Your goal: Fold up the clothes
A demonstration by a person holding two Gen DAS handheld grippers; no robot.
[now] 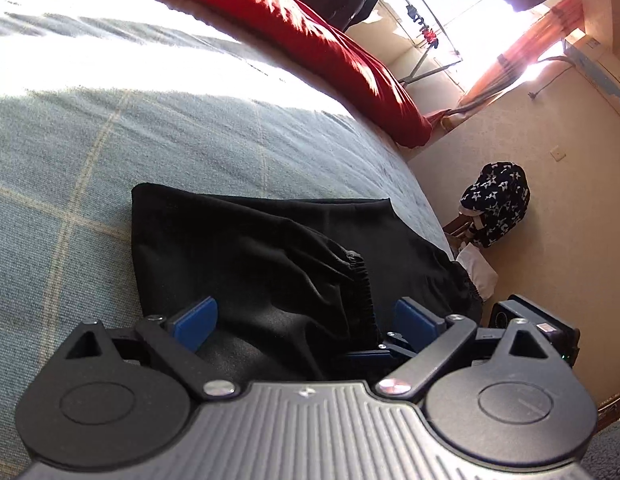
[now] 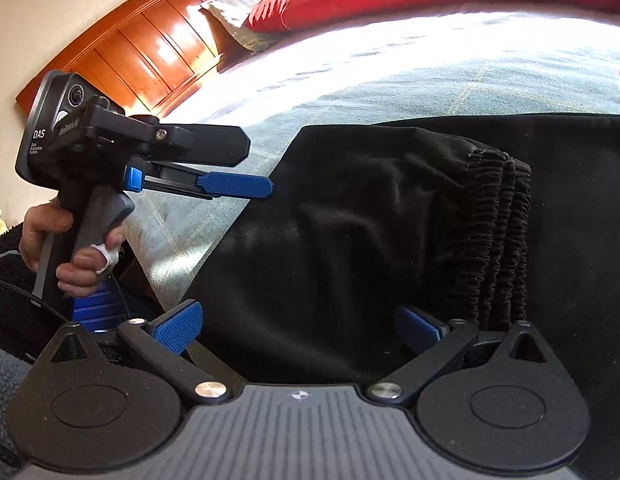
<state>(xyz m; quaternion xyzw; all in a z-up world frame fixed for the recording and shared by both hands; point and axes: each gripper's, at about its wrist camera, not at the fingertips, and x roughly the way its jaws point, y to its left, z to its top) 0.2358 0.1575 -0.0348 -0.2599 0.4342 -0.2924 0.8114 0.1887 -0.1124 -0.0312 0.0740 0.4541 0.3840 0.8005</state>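
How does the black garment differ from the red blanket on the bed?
The black garment lies near both claws, on the checked bedcover; the red blanket lies at the bed's far edge. The black garment shows a gathered elastic waistband; the red blanket shows none. The garment lies partly folded; the blanket lies bunched in a long roll. Both are plain-coloured cloth.

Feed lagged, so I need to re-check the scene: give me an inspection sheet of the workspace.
Surface: bed with a blue-grey checked cover, part sunlit.
Job's things: black garment with an elastic waistband, folded over itself at the bed edge.
Clutter: red blanket; star-patterned bundle on the floor.
Grippers: left gripper open over the garment; right gripper open over it; neither holds cloth.
Cables: one black cable on the wall.
Surroundings: wooden headboard, bright window, orange curtain.
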